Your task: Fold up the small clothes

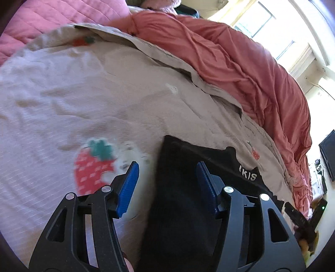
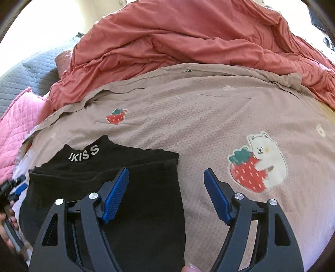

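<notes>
L wrist view: my left tongs (image 1: 167,173) hang spread, blue pads (image 1: 128,188) apart w/ nothing pinched between them. Below the gap lies the black top (image 1: 180,209), folded into a narrow strip on the bed. Its collar end w/ white lettering (image 1: 248,174) shows past the right pad. Left pad sits over the beige blanket (image 1: 83,94), right by a strawberry-and-bear print (image 1: 98,167), which is blurred here. Further back a coral duvet (image 1: 240,62) is bunched along the blanket's far edge, and a pink quilt (image 1: 41,18) fills the top-left corner. Bright window at top right. A bit of the other tool peeks in at the lower right edge, can't make out more.

R wrist view: my right tongs (image 2: 166,182) are spread wide too, empty. Left pad is over the black top (image 2: 136,209), right pad over bare blanket (image 2: 199,108). Top lies flat, one side folded over the body, collar reading "UKISS" (image 2: 83,153) pointing away from me. Bear hugging a strawberry (image 2: 257,163) is printed on the blanket just right of the right pad; a smaller strawberry print (image 2: 116,117) sits further back. Coral duvet (image 2: 178,35) heaped behind, pink quilt (image 2: 18,117) and a grey quilted cover (image 2: 27,75) at left. At the far left edge I see a hand (image 2: 8,226) on the left tool; its tongs' state can't be told from this side.
</notes>
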`<state>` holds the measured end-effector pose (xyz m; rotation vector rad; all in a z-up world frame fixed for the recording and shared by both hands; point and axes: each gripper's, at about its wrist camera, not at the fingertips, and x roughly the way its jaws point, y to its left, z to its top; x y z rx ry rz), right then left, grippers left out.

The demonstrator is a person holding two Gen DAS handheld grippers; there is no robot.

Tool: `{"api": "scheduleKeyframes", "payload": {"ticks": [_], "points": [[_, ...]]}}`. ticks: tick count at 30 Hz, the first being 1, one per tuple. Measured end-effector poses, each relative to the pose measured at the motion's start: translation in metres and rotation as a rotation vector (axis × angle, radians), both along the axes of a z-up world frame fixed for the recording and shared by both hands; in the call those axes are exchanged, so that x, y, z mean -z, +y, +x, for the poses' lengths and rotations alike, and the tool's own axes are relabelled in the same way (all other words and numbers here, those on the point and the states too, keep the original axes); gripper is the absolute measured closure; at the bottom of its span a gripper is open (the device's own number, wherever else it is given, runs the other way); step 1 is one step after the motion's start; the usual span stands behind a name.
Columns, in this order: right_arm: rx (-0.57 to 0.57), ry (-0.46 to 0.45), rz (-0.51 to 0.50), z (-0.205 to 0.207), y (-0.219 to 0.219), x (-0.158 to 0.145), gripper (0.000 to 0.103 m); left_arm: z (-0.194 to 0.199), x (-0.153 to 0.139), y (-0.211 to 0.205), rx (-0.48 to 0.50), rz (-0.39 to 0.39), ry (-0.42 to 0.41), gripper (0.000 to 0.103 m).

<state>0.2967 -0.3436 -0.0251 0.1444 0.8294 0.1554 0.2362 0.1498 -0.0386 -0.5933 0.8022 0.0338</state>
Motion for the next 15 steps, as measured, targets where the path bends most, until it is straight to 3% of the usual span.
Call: {"api": "scheduleKeyframes", "payload": {"ticks": [2, 6, 7, 9, 10, 11, 15], "points": [[-0.023, 0.008, -0.025, 0.006, 0.005, 0.005, 0.033, 0.007, 0.004, -0.008, 0.036, 0.029, 0.002, 0.056], [-0.063, 0.024, -0.055, 0.011, 0.013, 0.013, 0.054, 0.01, 0.011, -0.016, 0.115, 0.069, 0.018, 0.063], [-0.067, 0.024, -0.056, 0.011, 0.014, 0.014, 0.063, 0.011, 0.01, -0.017, 0.128, 0.075, 0.01, 0.067], [-0.066, 0.014, -0.071, 0.009, 0.017, 0.016, 0.072, 0.009, 0.006, -0.02, 0.151, 0.087, -0.01, 0.076], [-0.061, 0.007, -0.08, 0.008, 0.017, 0.015, 0.081, 0.01, 0.004, -0.023, 0.158, 0.109, -0.014, 0.087], [-0.056, 0.001, -0.084, 0.007, 0.016, 0.015, 0.083, 0.01, 0.002, -0.028, 0.168, 0.143, -0.018, 0.093], [-0.027, -0.03, -0.053, 0.001, 0.009, 0.009, 0.087, 0.004, -0.004, -0.047, 0.214, 0.296, -0.049, 0.099]]}}
